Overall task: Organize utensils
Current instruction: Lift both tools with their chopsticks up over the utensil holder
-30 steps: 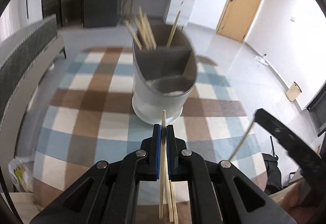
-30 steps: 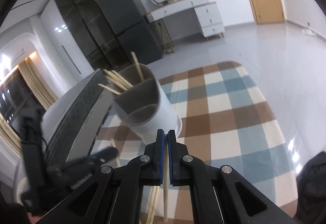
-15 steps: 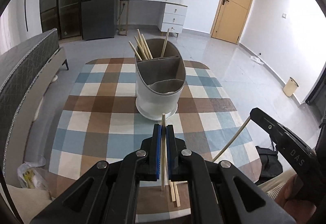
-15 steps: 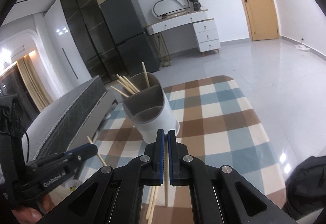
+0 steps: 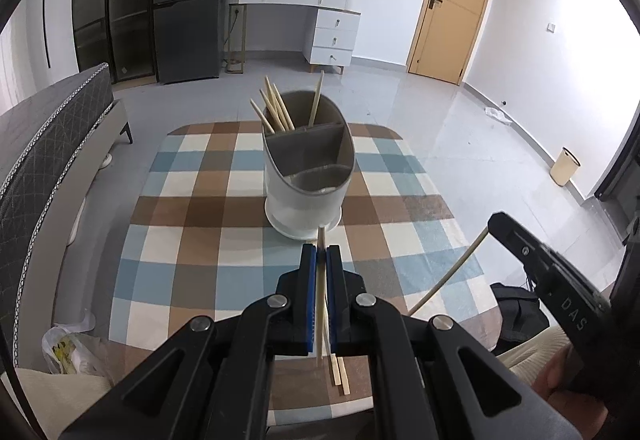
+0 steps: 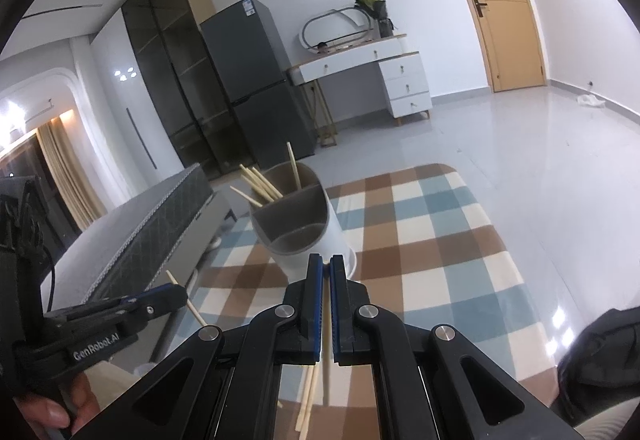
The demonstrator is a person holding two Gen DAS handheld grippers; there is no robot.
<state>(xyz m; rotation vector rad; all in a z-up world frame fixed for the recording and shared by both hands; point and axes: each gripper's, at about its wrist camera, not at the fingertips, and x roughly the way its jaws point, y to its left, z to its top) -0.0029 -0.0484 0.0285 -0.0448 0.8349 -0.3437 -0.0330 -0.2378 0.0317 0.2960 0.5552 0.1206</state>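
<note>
Chopsticks are what I'm sorting: each hand-held gripper is clamped on one, the left hand-held gripper (image 5: 321,254) on a chopstick (image 5: 320,304) pointing at the holder (image 5: 306,180), the right hand-held gripper (image 6: 326,268) on another (image 6: 326,368). The holder stands mid-counter; its far compartment already has several sticks. Next, I judge, each tip must be carried over the rim and dropped into that compartment. The checked counter (image 5: 192,240) still carries loose chopsticks (image 5: 340,374) at its near edge. Beyond are a fridge (image 5: 186,0), desk (image 5: 296,0) and door (image 5: 452,4).
</note>
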